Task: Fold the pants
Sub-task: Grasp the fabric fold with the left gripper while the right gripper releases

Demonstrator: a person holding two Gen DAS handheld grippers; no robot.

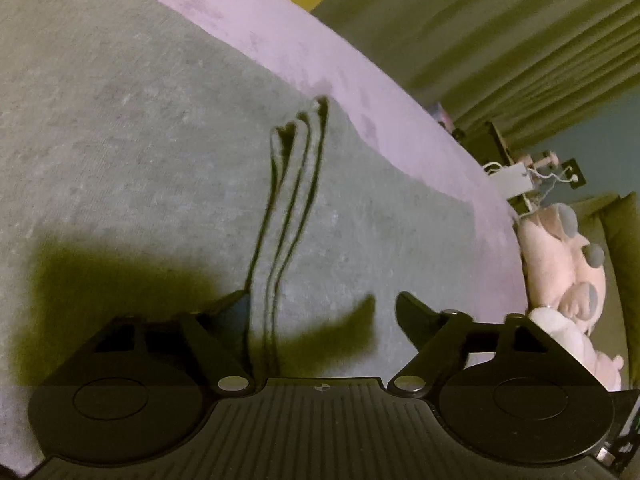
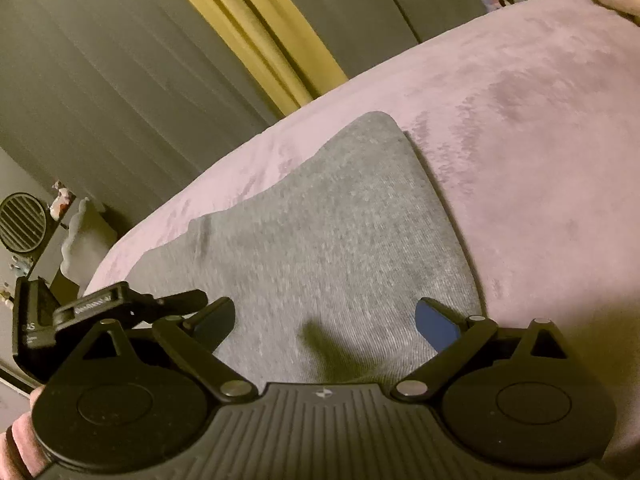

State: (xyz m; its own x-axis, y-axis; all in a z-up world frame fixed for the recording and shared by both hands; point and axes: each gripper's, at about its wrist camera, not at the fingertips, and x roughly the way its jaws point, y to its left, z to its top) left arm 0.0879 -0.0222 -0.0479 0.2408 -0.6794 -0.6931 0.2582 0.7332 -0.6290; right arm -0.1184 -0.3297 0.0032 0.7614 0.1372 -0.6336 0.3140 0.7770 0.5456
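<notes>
Pants: grey knit pants (image 1: 140, 152) lie flat on a mauve plush bedspread (image 1: 400, 120); in the right wrist view (image 2: 320, 240) they reach away from the claw to a rounded corner.
Left gripper: the left gripper (image 1: 320, 312) has its fingers spread wide, nothing between them, directly over the grey fabric.
Fold edges: stacked layer edges (image 1: 292, 200) run as dark lines away from the left claw, starting just inside its left finger (image 1: 236, 308) and ending in small loops farther ahead.
Right gripper: the right gripper (image 2: 324, 320) is also spread apart and holds nothing; the pants fill the gap between its fingers and extend ahead.
Pants edge at right claw: the cloth's right border passes just outside the blue-padded right finger (image 2: 436, 328), bedspread beyond it.
Contact: whether either claw touches the fabric cannot be told.
Beyond the left claw: a pink plush toy (image 1: 560, 264) lies off the bed to the right.
Background: grey curtains (image 2: 120, 80) with a yellow strip (image 2: 256, 28) hang behind the bed.
</notes>
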